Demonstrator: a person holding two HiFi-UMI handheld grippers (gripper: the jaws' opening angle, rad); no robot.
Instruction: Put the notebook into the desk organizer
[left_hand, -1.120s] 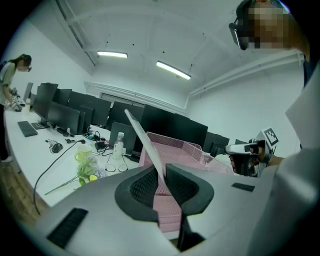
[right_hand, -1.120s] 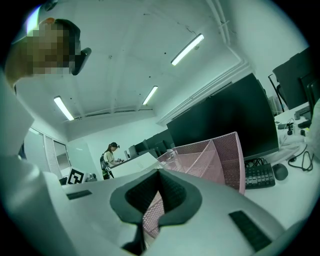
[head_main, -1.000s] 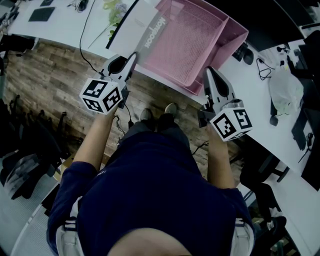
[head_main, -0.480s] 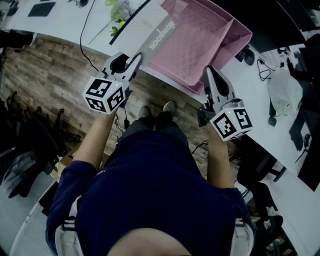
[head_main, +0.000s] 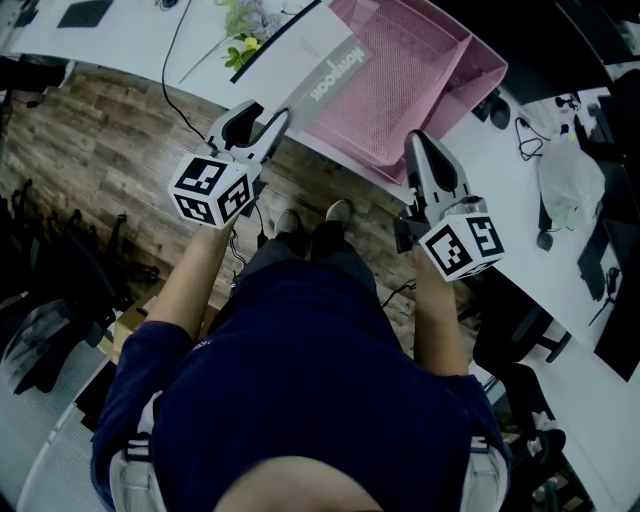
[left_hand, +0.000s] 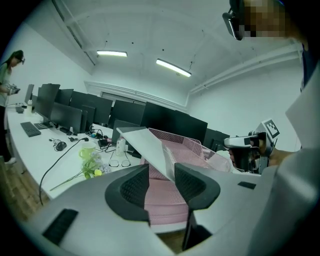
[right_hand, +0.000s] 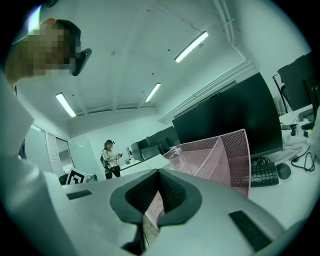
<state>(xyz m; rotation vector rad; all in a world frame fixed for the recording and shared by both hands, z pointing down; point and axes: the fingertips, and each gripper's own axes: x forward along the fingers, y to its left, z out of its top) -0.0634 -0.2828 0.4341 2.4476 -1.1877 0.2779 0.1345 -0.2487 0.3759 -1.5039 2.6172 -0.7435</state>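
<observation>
A grey notebook (head_main: 322, 70) leans slanted against a pink mesh organizer (head_main: 478, 80) on a white surface (head_main: 120, 45). The left tongs (head_main: 268, 118) are opening around its near edge, likely releasing it to settle inside. The right tongs (head_main: 420, 148) hover clenched and empty beside the organizer.

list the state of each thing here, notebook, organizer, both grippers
notebook: closed, tilted, leaning on the side wall of the desk organizer
desk organizer: upright, visible mesh floor bare
left gripper: jaws opening, notebook's edge in the gap between them
right gripper: shut, nothing between its jaws
</observation>
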